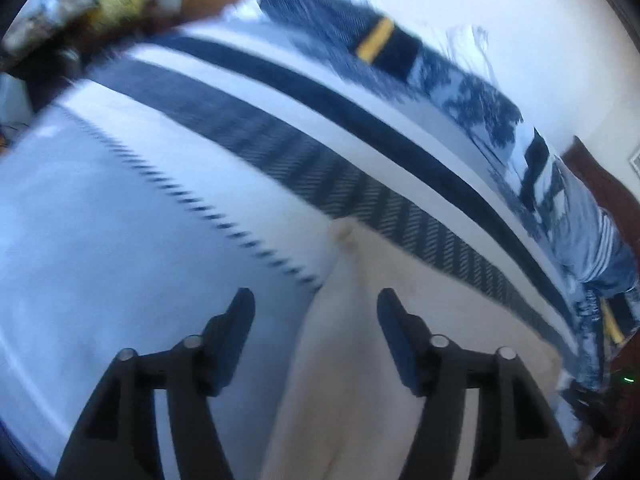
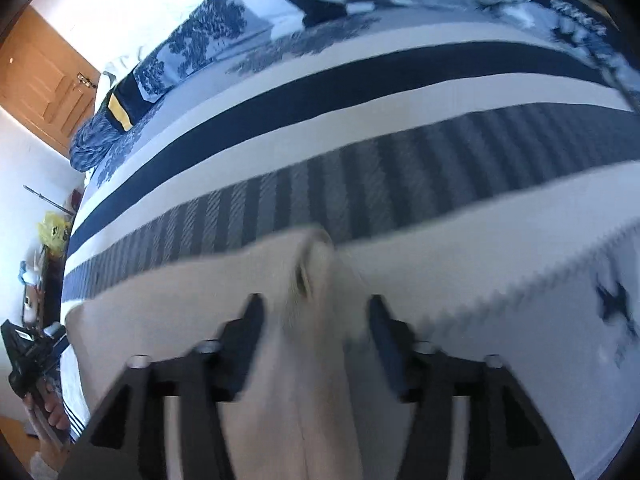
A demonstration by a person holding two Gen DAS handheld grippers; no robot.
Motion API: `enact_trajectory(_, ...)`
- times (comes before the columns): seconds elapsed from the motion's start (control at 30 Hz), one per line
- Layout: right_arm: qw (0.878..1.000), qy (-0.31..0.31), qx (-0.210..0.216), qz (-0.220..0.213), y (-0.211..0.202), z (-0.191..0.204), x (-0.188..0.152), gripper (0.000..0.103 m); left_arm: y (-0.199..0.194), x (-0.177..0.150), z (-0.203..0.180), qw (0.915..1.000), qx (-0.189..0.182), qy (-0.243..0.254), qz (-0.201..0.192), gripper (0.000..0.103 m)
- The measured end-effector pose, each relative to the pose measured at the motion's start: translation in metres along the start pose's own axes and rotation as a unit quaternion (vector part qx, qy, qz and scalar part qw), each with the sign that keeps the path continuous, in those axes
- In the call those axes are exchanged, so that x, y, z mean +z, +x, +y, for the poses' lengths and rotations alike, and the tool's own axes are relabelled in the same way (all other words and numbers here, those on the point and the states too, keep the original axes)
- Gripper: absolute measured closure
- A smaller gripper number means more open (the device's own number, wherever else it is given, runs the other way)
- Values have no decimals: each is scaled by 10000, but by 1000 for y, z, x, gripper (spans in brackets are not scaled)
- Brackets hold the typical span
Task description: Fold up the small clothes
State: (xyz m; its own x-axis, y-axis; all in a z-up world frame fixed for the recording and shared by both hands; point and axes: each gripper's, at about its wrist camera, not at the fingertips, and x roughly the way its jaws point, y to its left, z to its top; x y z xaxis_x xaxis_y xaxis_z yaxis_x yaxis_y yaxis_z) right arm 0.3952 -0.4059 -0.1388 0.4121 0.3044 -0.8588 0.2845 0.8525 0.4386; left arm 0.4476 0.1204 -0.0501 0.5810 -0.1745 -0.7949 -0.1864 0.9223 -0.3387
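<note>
Cream garment (image 2: 256, 280) lies on striped bedspread (image 1: 280, 92) (blurred) beneath both spread-jawed grippers, left gripper (image 1: 316, 304), right gripper (image 2: 316, 308).

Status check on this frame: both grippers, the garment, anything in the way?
Left gripper, right gripper: jaws open, nothing clamped. Cream garment lying on striped bedspread, bunched fold between right jaws. Nothing in the way.
</note>
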Motion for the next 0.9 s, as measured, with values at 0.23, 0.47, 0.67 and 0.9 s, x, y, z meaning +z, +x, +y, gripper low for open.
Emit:
enact_trajectory(0.23,9919,496,1155,183,-41,3,-152,42,-66,-137,-10,9971,-267,277,656,38)
enact_trajectory(0.47,9825,777,1579,603,-9,2,-196,42,-54,-179,-28,9904,-752,166,1149,38)
enact_trajectory(0.67,9738,1079,1935,517,4,-11,-207,45,-28,-166,-21,9866,-731,-401,1400,42)
enact_trajectory(0.9,9727,1282,1880,467,5,-25,-207,98,-29,-154,-18,9857,-674,-628,1412,99)
